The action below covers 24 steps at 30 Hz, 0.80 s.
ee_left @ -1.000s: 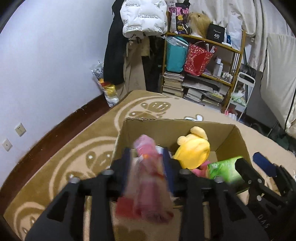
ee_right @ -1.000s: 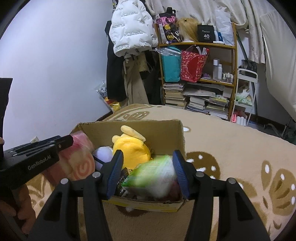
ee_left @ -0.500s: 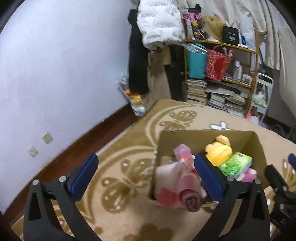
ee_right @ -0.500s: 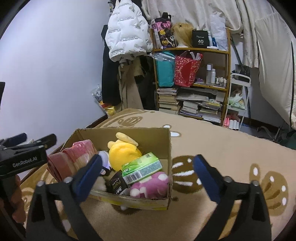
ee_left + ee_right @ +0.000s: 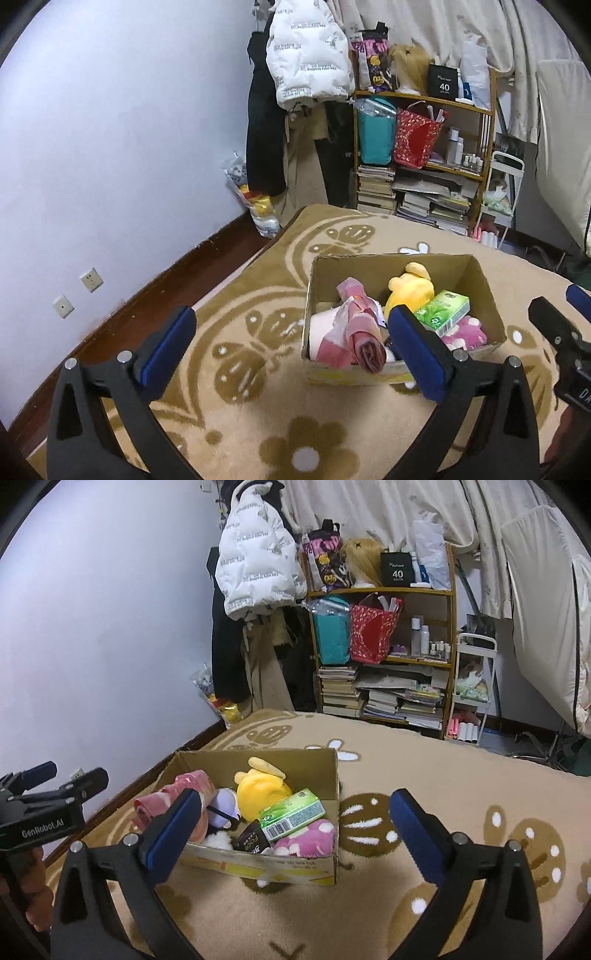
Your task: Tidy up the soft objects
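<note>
Open brown cardboard box [image 5: 258,864] on the patterned beige rug [image 5: 424,775], packed with soft items; both grippers wide apart, empty.

Risk: rolled pink striped cloth [image 5: 360,341] overhangs the near box wall and could slide out; green tissue pack [image 5: 291,814] sits loose on the pink spotted plush [image 5: 310,840], beside the yellow plush toy [image 5: 260,795]. Left gripper [image 5: 291,345], right gripper [image 5: 293,823]. Readable: "GenRobot.AI" on left gripper, "40" on black box [image 5: 397,572].
</note>
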Motion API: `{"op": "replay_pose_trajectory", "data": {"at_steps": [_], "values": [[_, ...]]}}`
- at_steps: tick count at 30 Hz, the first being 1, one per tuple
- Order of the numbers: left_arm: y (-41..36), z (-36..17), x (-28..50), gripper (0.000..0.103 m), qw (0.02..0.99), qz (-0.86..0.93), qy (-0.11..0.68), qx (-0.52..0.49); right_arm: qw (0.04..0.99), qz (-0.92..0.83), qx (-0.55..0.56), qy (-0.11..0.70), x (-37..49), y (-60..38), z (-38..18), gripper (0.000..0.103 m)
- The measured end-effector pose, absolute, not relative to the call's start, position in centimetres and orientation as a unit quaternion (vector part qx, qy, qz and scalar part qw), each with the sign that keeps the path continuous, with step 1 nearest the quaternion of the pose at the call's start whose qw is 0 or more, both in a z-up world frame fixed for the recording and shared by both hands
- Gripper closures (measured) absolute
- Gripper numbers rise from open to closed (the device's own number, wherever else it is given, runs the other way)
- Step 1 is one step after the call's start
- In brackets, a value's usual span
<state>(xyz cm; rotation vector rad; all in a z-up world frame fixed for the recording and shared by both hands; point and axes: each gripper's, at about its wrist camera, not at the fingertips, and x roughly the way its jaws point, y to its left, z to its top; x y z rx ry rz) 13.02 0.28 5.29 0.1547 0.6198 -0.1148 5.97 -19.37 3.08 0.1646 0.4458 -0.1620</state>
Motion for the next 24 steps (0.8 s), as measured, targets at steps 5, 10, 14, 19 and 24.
{"op": "replay_pose_trajectory", "data": {"at_steps": [5,10,14,19,24], "values": [[0.6,6.5,10.3,0.0,0.954,-0.051,0.282,0.087,0.97,-0.068,0.101,0.21,3.4,-19.7,3.9,0.0],[1.2,7.1,8.4,0.0,0.953,-0.06,0.282,0.089,0.973,-0.063,0.087,0.205,1.1,-19.2,4.4,0.0],[1.5,7.1,6.8,0.0,0.955,-0.052,0.271,0.106,0.976,-0.055,0.088,0.192,-0.4,-18.9,4.4,0.0],[2.7,6.5,4.9,0.0,0.955,-0.05,0.276,0.094,0.977,-0.046,0.094,0.186,-1.6,-18.6,3.6,0.0],[3.6,5.7,3.7,0.0,0.953,-0.046,0.283,0.095,0.974,-0.035,0.11,0.195,-1.7,-18.3,2.1,0.0]]}}
